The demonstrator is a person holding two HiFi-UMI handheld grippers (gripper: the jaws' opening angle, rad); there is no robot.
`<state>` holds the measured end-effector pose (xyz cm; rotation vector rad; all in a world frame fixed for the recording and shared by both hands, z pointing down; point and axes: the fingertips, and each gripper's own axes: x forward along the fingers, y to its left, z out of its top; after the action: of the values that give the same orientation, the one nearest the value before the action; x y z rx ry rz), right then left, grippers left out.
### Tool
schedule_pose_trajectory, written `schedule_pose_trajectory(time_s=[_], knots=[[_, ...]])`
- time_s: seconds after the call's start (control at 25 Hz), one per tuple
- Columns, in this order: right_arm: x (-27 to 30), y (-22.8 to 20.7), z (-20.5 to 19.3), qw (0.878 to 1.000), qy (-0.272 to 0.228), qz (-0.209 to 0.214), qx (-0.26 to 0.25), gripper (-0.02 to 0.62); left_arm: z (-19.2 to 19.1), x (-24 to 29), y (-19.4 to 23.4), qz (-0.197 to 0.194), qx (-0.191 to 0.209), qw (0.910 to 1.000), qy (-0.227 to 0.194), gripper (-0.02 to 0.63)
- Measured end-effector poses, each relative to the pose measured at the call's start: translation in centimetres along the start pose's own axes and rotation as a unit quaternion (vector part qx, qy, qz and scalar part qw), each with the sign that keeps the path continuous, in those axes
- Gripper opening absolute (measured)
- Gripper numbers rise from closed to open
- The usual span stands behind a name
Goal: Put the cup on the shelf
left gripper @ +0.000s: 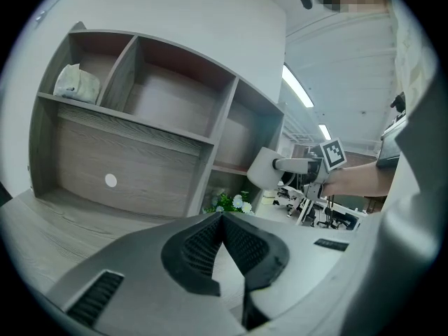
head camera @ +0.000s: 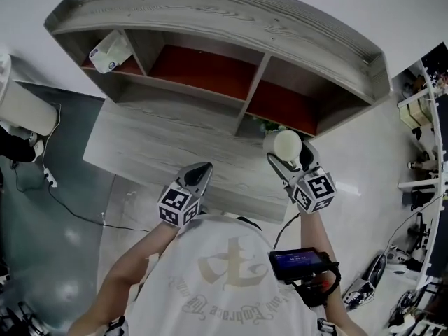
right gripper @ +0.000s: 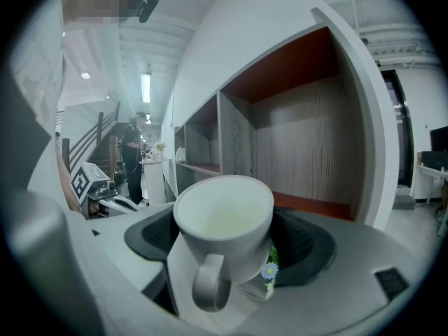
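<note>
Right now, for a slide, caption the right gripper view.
Right gripper holds white ceramic cup before grey wooden shelf.

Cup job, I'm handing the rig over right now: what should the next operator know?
Right claw: shut on the white cup, which is upright with its handle toward the claw's camera, in the air in front of the right compartment of the shelf.
Left claw: shut, empty, low over the desktop.
A white packet sits in the left compartment.
Done: cup grasped and lifted.
Left: set it in a compartment and release.
</note>
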<state>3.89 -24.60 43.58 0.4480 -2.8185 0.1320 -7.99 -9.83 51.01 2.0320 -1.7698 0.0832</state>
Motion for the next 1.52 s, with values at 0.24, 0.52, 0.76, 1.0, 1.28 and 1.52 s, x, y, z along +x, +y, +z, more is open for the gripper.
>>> schedule_pose_trajectory(time_s=[0.24,0.52,0.76,1.0,1.28,1.52], knots=[[1.5,-1.0,2.5,1.000,-0.012,0.004,-0.016,0.417,0.0,-0.4,0.5,0.008,-0.003,1.0000,-0.002,0.002],[4.1,-1.8,4.4,1.000,-0.017,0.009,-0.015,0.417,-0.2,-1.2,1.5,0.022,-0.008,0.9997,-0.004,0.002],[6.7,-3.1,4.8,1.000,0.002,-0.002,-0.003,0.417,-0.5,-2.0,2.3,0.041,-0.015,0.9990,-0.006,0.002],[8.7,-5.5,5.2,0.999,0.020,-0.032,0.018,0.417,-0.5,-2.7,3.0,0.057,-0.019,0.9982,-0.006,0.002],[11.1,-7.5,5.5,0.998,0.034,-0.049,0.024,0.419,-0.8,-3.8,3.8,0.079,-0.024,0.9966,-0.007,0.002],[12.4,-8.2,5.7,0.998,0.025,-0.055,0.035,0.419,-0.8,-4.5,4.2,0.095,-0.028,0.9951,-0.010,0.002]])
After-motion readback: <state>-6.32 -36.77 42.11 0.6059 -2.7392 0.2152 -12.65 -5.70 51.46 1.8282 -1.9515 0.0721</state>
